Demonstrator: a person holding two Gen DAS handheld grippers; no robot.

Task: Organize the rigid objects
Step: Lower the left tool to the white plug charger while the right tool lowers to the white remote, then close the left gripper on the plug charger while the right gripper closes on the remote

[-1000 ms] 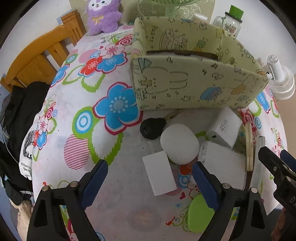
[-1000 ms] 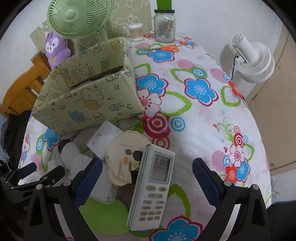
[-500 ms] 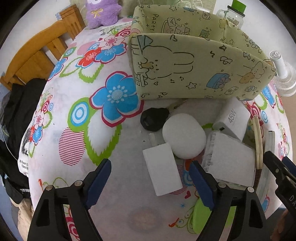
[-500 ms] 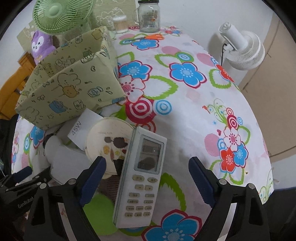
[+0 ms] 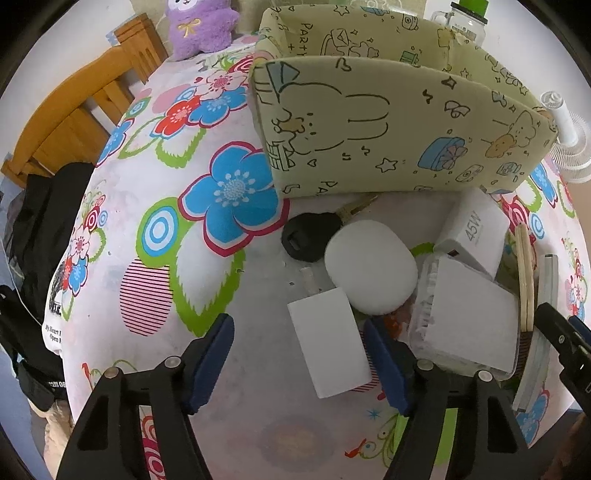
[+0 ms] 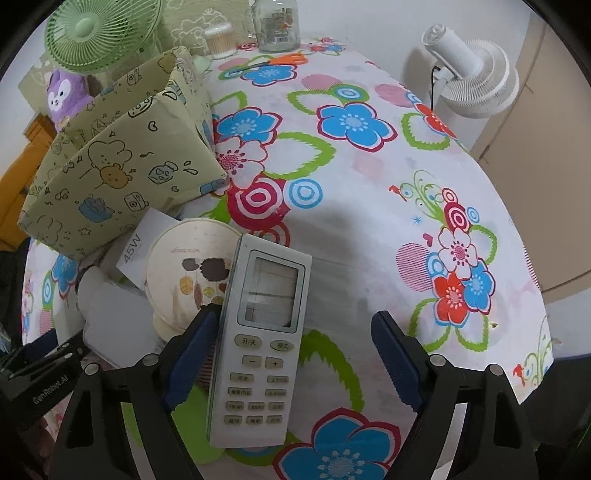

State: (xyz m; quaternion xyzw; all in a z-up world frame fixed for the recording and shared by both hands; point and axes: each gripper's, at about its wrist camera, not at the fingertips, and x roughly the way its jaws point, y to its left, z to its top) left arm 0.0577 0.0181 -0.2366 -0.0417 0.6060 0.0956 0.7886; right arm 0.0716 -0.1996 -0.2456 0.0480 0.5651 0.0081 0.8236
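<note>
My left gripper [image 5: 299,354] is open, with a flat white box [image 5: 328,347] lying between its fingers on the flowered table. Beyond it are a white rounded case [image 5: 371,271], a black car key [image 5: 308,236], a white 45W charger box [image 5: 472,230] and a larger white box [image 5: 472,321]. My right gripper [image 6: 291,354] is open around a white air-conditioner remote [image 6: 258,343], which lies partly on a round printed disc [image 6: 186,266]. A pale green cartoon-print storage box [image 5: 388,122] stands open behind the pile; it also shows in the right wrist view [image 6: 114,158].
A purple plush [image 5: 201,26] and wooden chair [image 5: 74,114] are at the far left. A glass jar [image 6: 275,24], cotton swabs [image 6: 219,38], orange scissors [image 6: 280,61] and a green fan [image 6: 101,31] stand at the back. A white fan [image 6: 476,79] is off the right edge.
Both grippers have moved forward and lower. The flat white box now lies between my left fingers, and the remote lies further between my right fingers. Nothing has been gripped.
</note>
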